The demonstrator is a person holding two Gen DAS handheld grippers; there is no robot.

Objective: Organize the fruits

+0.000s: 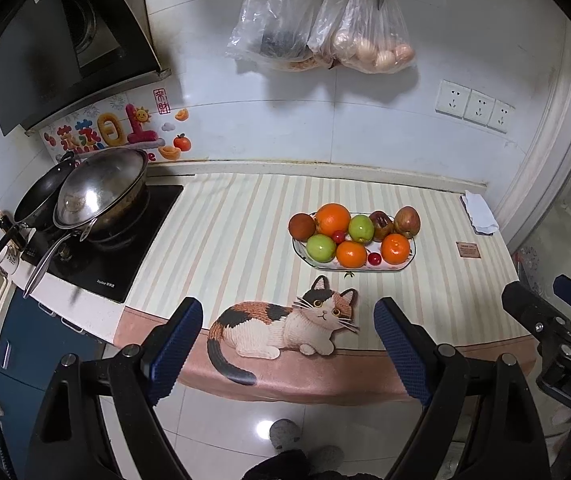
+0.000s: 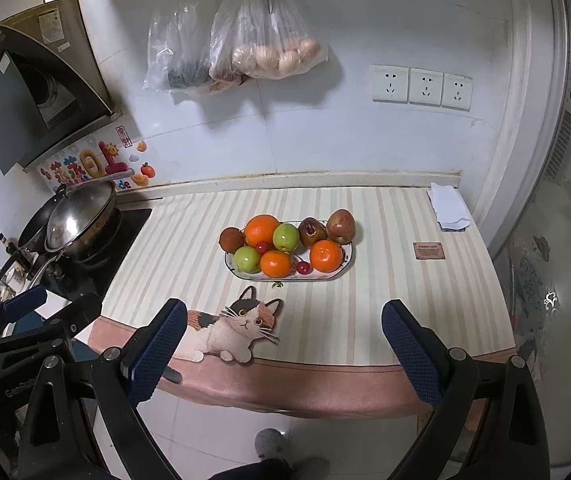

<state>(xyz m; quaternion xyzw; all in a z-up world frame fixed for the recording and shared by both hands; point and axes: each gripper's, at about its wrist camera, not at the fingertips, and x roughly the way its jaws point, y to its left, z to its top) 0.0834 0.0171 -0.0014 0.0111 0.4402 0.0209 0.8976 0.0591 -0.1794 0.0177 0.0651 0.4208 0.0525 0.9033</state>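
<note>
Nearest in both wrist views, the left gripper (image 1: 287,344) and the right gripper (image 2: 283,350) hang wide open with nothing between their blue ribbed pads, both short of the counter edge and over the floor; their bodies are cut off by the bottom of each picture, and the person shows only as a grey slipper (image 1: 285,434) and a dark shape at the lower edge. Just beyond the pads the striped mat (image 1: 245,232) drapes over the counter front, its printed calico cat (image 1: 285,326) partly hidden behind the right gripper's left finger in the right wrist view. Further in, about mid-counter, the oval plate (image 1: 349,267) holds the fruit in a tight pile that covers most of its pattern: a large orange (image 1: 332,219) at the back, two smaller oranges (image 1: 395,249) in front, two green apples (image 1: 320,248), a reddish apple (image 1: 407,222) at the far right end, a round brown fruit (image 1: 302,227) at the left end and a dark wrinkled fruit (image 1: 381,225) that is hard to identify; two small red cherries (image 1: 374,258) sit in the gaps. A tiny green scrap lies on the mat just in front of the plate. At the left a wok (image 1: 101,196) rests on the hob, with a folded cloth (image 1: 479,212) at the far right corner, and clear bags (image 1: 325,28) hang on the tiled wall, their contents blurred
</note>
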